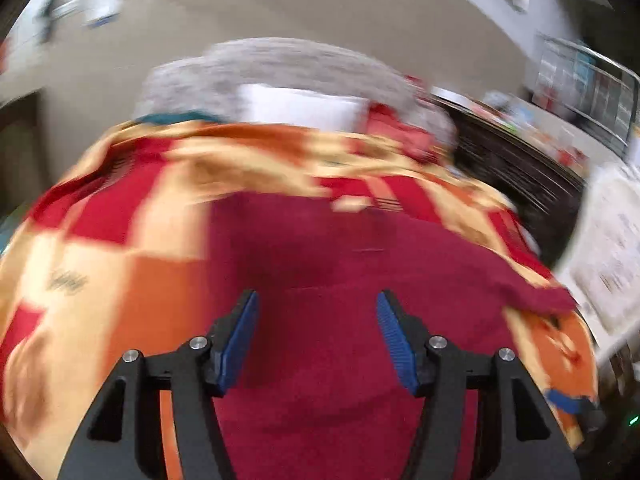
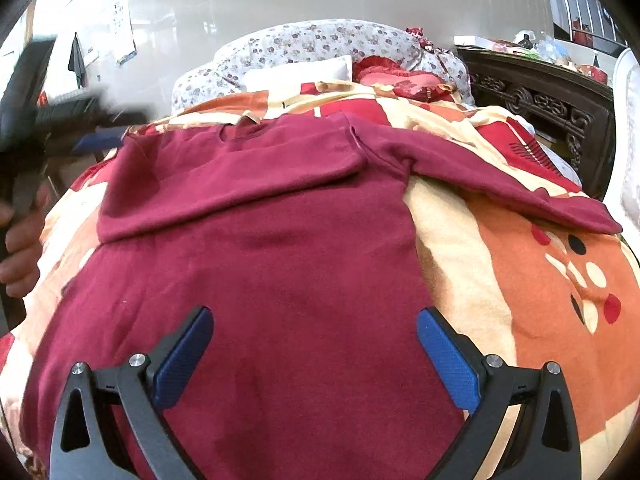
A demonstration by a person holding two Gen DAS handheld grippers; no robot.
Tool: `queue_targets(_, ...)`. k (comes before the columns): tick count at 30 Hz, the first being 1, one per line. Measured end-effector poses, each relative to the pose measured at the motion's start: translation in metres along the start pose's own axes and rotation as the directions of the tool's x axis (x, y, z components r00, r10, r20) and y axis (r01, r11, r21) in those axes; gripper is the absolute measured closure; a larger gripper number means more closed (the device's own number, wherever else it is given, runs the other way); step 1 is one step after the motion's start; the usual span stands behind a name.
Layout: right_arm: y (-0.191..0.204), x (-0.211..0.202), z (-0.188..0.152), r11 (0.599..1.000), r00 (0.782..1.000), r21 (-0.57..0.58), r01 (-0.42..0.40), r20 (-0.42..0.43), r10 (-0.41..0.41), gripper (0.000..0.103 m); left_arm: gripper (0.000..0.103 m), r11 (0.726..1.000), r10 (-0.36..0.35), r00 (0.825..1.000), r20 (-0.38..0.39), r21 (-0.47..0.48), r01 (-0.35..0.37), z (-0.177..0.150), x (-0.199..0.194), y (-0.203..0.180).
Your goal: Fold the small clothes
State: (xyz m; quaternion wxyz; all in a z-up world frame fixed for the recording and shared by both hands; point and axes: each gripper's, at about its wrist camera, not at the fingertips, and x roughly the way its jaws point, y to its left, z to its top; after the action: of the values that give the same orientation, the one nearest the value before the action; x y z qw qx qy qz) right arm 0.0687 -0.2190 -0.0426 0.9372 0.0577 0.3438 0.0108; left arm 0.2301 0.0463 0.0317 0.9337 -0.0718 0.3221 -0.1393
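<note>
Maroon shirt [image 2: 280,248] lies flat on the bed blanket [image 2: 520,280], collar at 12 o'clock, hem toward you at 6.

Progress, as I read it: one sleeve [image 2: 224,184] is folded in across the chest, running from 2 to 9 o'clock. The other sleeve [image 2: 500,184] is out flat toward 3 o'clock, not yet folded. Body not folded either, so roughly a third done (my est.).

Your right gripper [image 2: 316,352] is over the lower shirt, jaws wide apart, nothing held. Your left gripper [image 1: 316,340] is likewise spread and empty, over the shirt w/ heavy blur.

Left to do: fold in the 3 o'clock sleeve, then fold hem up toward collar.

Pillows [image 2: 296,72] sit past the collar at 12.
</note>
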Motion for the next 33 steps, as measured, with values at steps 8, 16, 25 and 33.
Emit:
queue_targets(8, -0.071, 0.009, 0.109, 0.974, 0.981, 0.118, -0.194, 0.039, 0.19, 0.0, 0.04, 0.977, 0.057, 0.997, 0.053, -0.208, -0.045, -0.042, -0.003, 0.044)
queue_targets(16, -0.125, 0.096, 0.107, 0.8, 0.883, 0.471, -0.372, -0.085, 0.461, 0.031, 0.035, 0.966, 0.161, 0.985, 0.054, -0.214, -0.146, -0.069, 0.008, 0.043)
queue_targets(25, -0.114, 0.13, 0.108, 0.808, 0.883, 0.477, -0.345, -0.126, 0.451, 0.042, 0.034, 0.942, 0.148, 0.989, 0.012, -0.307, -0.137, -0.073, 0.014, 0.064)
queue_targets(33, -0.096, 0.117, 0.124, 0.851, 0.892, 0.347, -0.393, -0.08, 0.445, 0.095, 0.034, 0.937, 0.149, 0.989, 0.013, -0.323, -0.137, -0.075, 0.012, 0.067)
